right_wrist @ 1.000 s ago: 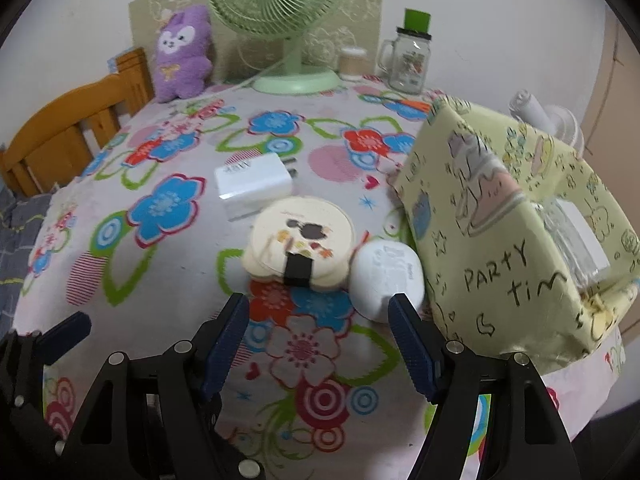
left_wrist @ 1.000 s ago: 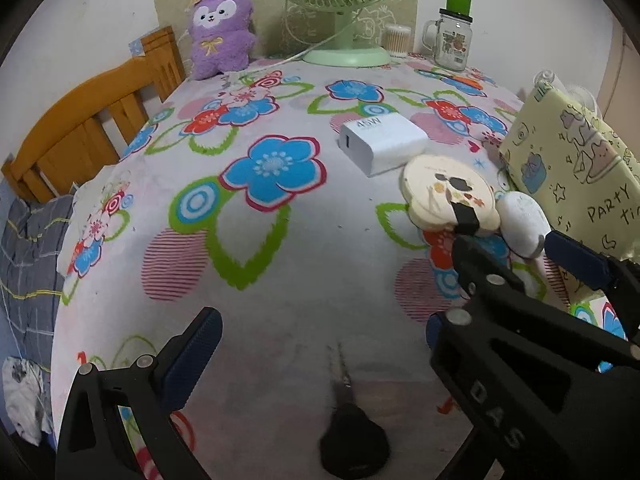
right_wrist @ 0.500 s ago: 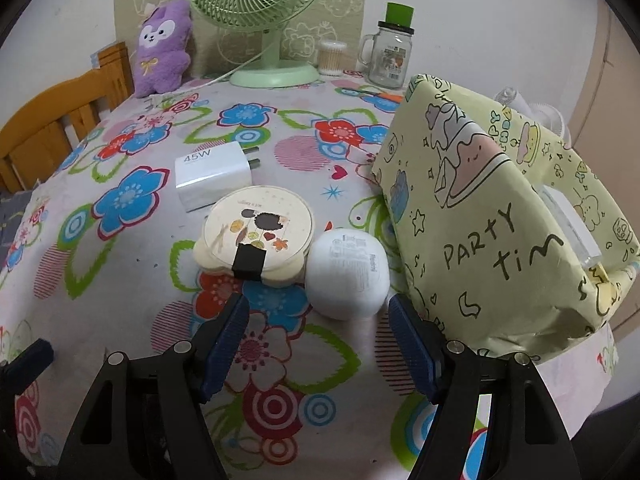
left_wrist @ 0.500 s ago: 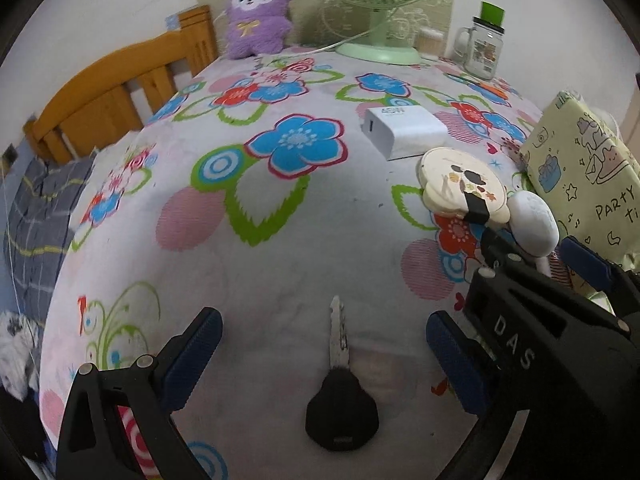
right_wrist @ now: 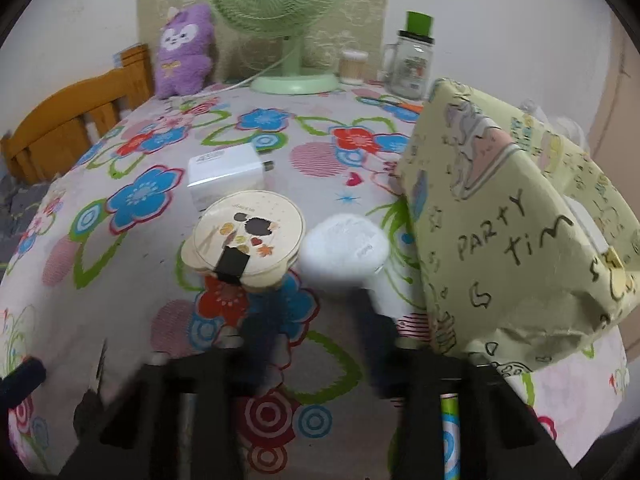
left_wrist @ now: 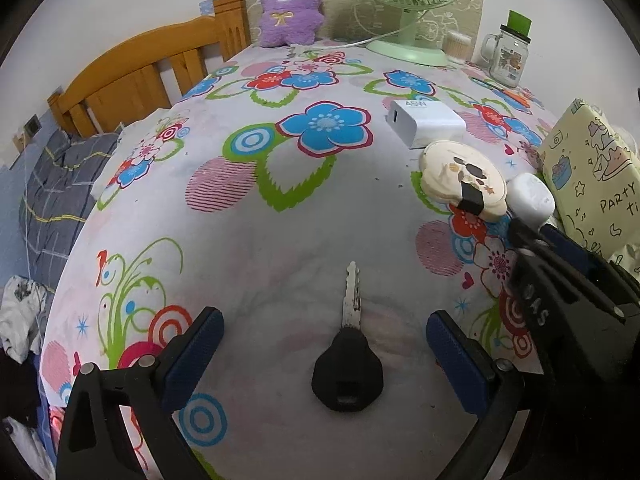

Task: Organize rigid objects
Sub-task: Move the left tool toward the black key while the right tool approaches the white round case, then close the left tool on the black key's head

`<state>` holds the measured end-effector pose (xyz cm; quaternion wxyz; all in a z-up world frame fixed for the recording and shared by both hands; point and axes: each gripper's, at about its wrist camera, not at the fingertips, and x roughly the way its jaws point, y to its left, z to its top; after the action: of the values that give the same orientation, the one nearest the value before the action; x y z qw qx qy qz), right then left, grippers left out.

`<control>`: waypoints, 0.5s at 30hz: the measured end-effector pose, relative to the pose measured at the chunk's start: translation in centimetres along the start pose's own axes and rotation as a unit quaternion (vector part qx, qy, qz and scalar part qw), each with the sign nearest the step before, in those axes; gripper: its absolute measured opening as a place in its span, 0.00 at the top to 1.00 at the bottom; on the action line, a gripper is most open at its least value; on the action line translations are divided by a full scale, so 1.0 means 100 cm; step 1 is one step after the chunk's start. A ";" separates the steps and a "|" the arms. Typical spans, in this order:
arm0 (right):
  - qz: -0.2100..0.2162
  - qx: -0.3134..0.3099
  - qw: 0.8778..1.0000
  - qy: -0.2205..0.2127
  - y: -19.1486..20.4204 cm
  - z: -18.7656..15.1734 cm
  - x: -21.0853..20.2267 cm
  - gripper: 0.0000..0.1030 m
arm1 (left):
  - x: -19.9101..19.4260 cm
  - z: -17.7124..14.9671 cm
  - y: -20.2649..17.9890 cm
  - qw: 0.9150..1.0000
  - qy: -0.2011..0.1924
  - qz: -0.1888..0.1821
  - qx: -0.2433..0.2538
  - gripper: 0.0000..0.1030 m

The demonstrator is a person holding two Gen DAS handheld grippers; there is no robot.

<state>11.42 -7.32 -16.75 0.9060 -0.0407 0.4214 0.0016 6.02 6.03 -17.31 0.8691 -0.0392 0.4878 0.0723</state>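
Observation:
A black-headed key (left_wrist: 348, 368) lies on the flowered tablecloth (left_wrist: 248, 240), blade pointing away, between the blue pads of my open left gripper (left_wrist: 324, 340), which touch nothing. A cream round compact (right_wrist: 244, 236) with a black clasp and a white oval case (right_wrist: 344, 252) sit side by side. A white charger block (right_wrist: 224, 172) lies behind them. My right gripper (right_wrist: 318, 320) sits just short of the white case. Its blurred jaws are closing, with only cloth showing between them.
A yellow "PARTY" pouch (right_wrist: 500, 220) lies at the right, touching the white case. At the far edge stand a green fan (right_wrist: 280, 20), a purple plush (right_wrist: 184, 52), a cotton-swab pot (right_wrist: 352, 66) and a glass jar (right_wrist: 412, 60). A wooden bed frame (left_wrist: 132, 76) is on the left.
The key has come fully between the left fingers as that hand drew back and rolled. The right fingers, wide apart before, are now blurred and closer together, nearer the white case.

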 end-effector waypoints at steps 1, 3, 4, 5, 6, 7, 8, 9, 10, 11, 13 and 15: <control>0.002 0.000 1.000 0.000 -0.001 -0.001 -0.001 0.81 | -0.001 -0.001 -0.001 1.000 -0.001 0.001 0.002 0.00; 0.001 -0.001 1.000 -0.002 -0.004 -0.003 -0.003 0.87 | -0.003 -0.003 -0.002 1.000 -0.002 0.001 0.005 0.00; 0.006 0.000 1.000 -0.002 -0.005 -0.005 -0.005 0.88 | -0.003 -0.004 -0.003 1.000 -0.002 -0.001 0.005 0.01; 0.008 0.001 1.000 -0.002 -0.006 -0.006 -0.006 0.91 | -0.004 -0.005 -0.003 1.000 -0.003 -0.003 0.006 0.02; 0.010 -0.001 1.000 -0.004 -0.006 -0.007 -0.008 0.92 | -0.005 -0.007 -0.003 1.000 -0.004 -0.006 0.006 0.03; 0.015 -0.001 1.000 -0.003 -0.007 -0.009 -0.010 0.93 | -0.007 -0.009 -0.003 1.000 -0.006 -0.009 0.006 0.06; 0.018 -0.002 1.000 -0.002 -0.006 -0.010 -0.012 0.93 | -0.008 -0.011 -0.004 1.000 -0.008 -0.010 0.007 0.07; 0.019 -0.003 1.000 -0.003 -0.006 -0.012 -0.014 0.93 | -0.011 -0.012 -0.004 1.000 -0.010 -0.012 0.009 0.10; 0.020 -0.005 1.000 -0.004 -0.006 -0.013 -0.016 0.93 | -0.012 -0.014 -0.004 1.000 -0.011 -0.013 0.010 0.12; 0.021 -0.005 1.000 -0.004 -0.005 -0.014 -0.018 0.93 | -0.014 -0.016 -0.004 1.000 -0.012 -0.014 0.010 0.14; 0.027 -0.003 1.000 -0.002 -0.005 -0.017 -0.021 0.93 | -0.017 -0.018 -0.004 1.000 -0.015 -0.015 0.011 0.21; 0.033 -0.002 0.999 -0.001 -0.005 -0.019 -0.025 0.92 | -0.021 -0.020 -0.005 1.000 -0.017 -0.017 0.010 0.29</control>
<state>8.35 -7.89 -16.06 0.9057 -0.0285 0.4217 0.0321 3.32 5.06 -16.61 0.8786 -0.0372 0.4731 0.0533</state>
